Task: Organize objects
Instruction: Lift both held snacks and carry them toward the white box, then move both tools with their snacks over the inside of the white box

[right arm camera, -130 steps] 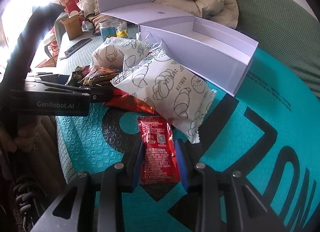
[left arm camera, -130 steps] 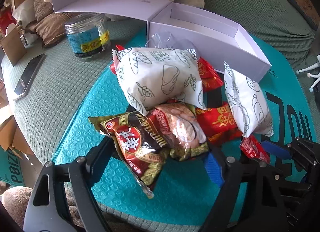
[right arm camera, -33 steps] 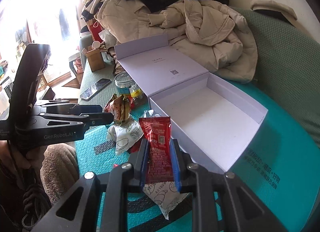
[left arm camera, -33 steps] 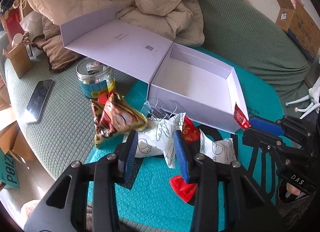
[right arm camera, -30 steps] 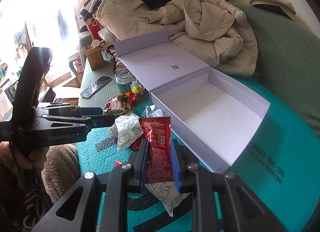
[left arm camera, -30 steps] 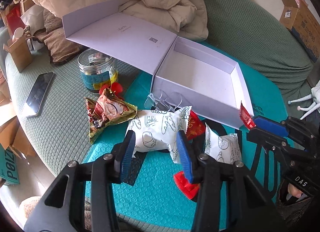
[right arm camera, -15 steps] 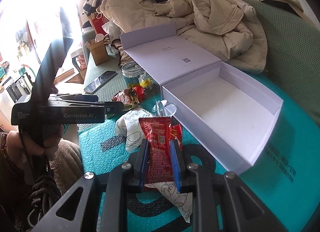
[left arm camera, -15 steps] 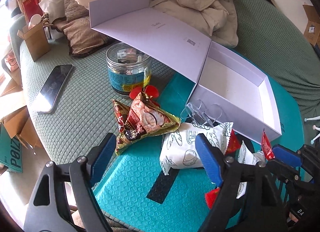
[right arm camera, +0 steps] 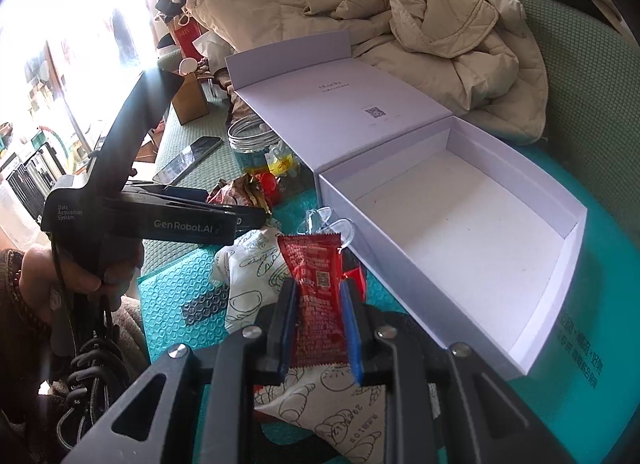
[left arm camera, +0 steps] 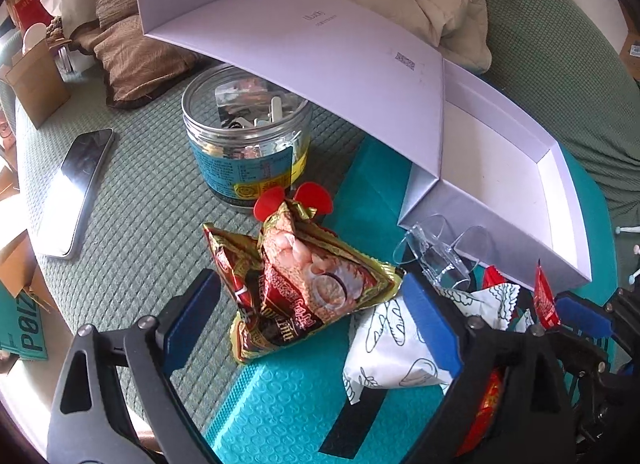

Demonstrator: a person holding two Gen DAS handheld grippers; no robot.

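Between the blue pads of the left gripper (left arm camera: 312, 324) lies a brown snack bag (left arm camera: 304, 284), and the jaws are opening wide, not pressing on it. Just right of this gripper sits a white bread packet (left arm camera: 390, 348); beyond it stands a clear jar (left arm camera: 246, 144). Ahead of the right gripper (right arm camera: 320, 324), the white box (right arm camera: 576, 224) stands open. That gripper is clamped on a red sachet (right arm camera: 318, 296), which is upright.

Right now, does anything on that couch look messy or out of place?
Yes. Snack packets lie heaped beside the white box, which is empty. A brown-and-gold snack bag sits crumpled and tilted between the left claw's opening jaws, and a phone lies loose nearby.
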